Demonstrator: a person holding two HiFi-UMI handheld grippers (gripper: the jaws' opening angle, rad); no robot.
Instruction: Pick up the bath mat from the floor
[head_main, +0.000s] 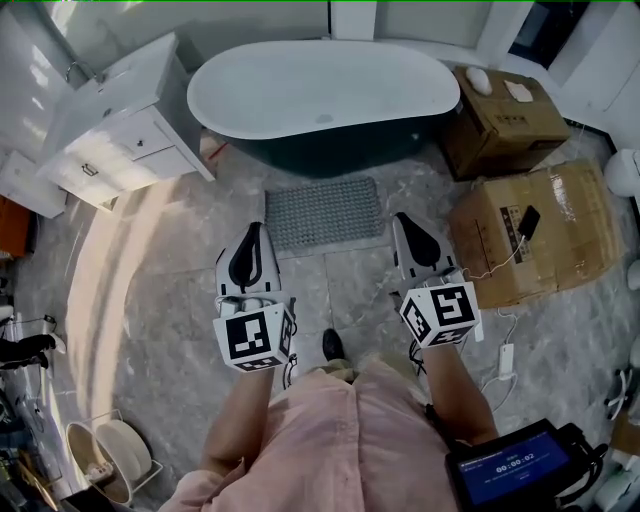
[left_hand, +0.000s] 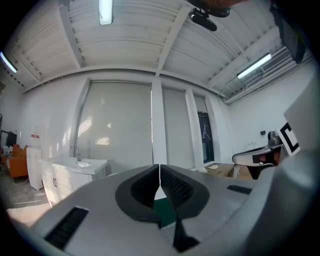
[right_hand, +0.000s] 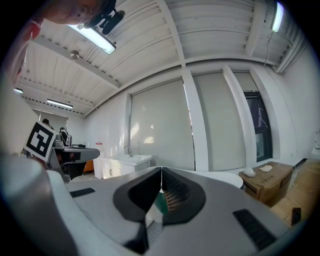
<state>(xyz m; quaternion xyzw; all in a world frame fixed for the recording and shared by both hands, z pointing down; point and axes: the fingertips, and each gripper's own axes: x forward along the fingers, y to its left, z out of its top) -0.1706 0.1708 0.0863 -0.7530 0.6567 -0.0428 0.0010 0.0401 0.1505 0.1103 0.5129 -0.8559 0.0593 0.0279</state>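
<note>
A grey textured bath mat (head_main: 322, 211) lies flat on the marble floor just in front of the bathtub (head_main: 322, 95). My left gripper (head_main: 254, 234) hovers near the mat's near-left corner, held level, jaws shut on nothing. My right gripper (head_main: 404, 224) hovers past the mat's near-right corner, also shut and empty. In the left gripper view the closed left gripper (left_hand: 159, 175) points toward blinds and a sink cabinet (left_hand: 75, 172). The right gripper view shows the right gripper (right_hand: 161, 180) with its pads meeting, and the tub's rim (right_hand: 220, 176) beyond.
A white vanity cabinet (head_main: 120, 125) stands left of the tub. Cardboard boxes (head_main: 530, 235) lie to the right, with a white cable and charger (head_main: 505, 358) on the floor. A small rack with bowls (head_main: 110, 455) sits at lower left. My shoe (head_main: 333, 345) is behind the mat.
</note>
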